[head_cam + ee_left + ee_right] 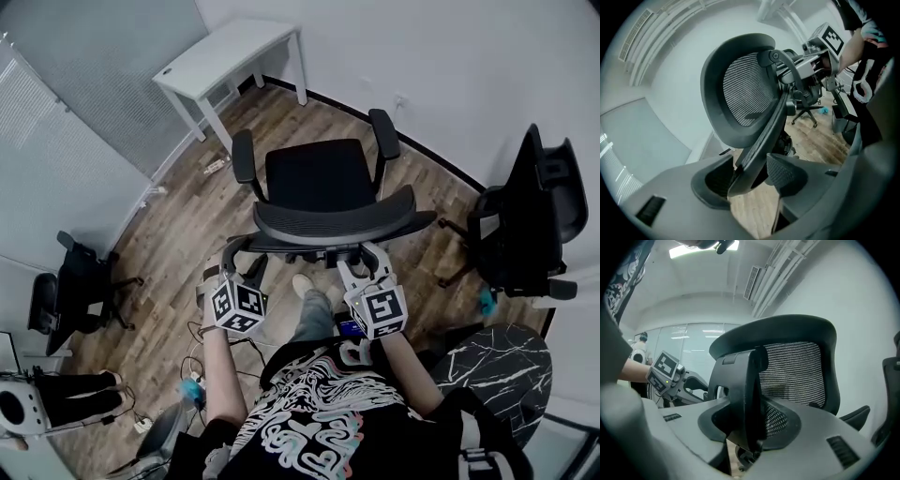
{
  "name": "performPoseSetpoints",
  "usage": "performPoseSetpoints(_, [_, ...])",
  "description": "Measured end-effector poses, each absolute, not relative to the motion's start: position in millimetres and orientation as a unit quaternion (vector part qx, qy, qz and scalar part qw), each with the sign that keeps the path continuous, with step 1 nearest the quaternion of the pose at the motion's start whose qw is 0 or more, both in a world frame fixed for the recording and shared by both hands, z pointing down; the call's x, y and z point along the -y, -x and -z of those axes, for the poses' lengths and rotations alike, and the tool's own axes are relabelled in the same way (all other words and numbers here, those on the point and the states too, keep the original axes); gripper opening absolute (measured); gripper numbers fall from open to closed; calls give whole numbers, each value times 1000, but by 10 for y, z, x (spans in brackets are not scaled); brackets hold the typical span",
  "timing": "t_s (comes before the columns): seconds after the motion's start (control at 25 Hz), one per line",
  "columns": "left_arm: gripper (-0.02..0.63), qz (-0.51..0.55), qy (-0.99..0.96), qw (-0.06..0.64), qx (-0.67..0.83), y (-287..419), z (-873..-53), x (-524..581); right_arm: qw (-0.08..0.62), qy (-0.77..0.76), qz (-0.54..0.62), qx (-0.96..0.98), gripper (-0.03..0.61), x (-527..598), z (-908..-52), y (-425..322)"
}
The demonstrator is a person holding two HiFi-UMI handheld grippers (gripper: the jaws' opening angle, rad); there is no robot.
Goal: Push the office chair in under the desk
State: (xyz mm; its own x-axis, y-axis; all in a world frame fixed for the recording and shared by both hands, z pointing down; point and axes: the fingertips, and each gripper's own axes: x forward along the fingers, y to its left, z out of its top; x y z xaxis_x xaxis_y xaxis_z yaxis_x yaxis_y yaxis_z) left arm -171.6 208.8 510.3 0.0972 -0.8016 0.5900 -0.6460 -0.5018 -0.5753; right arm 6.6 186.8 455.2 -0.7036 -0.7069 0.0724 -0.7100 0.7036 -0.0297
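Observation:
The black office chair (pixel 323 178) stands on the wood floor with its mesh backrest (pixel 333 220) toward me. The white desk (pixel 225 52) is beyond it, at the far left. My left gripper (pixel 242 261) is at the left strut (pixel 764 136) of the back frame. In the left gripper view its jaws (pixel 747 180) stand wide around that strut, open. My right gripper (pixel 368 262) is at the right strut (pixel 743 390). In the right gripper view that strut fills the gap between the pads, so the right gripper (pixel 747 427) is shut on it.
A second black chair (pixel 530 216) stands close by on the right, next to the wall. Another dark chair (pixel 75 286) is at the left. A dark marble-topped table (pixel 497 361) sits at my right side. Cables (pixel 187 375) lie on the floor at the lower left.

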Motion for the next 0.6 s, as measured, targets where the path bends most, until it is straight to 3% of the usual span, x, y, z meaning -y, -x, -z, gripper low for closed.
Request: performPoseSetpoints(0.6, [227,551,727,116,-393,1607,-5210,-2046,16,-364,-14,931,112,-1869,-4508,-41])
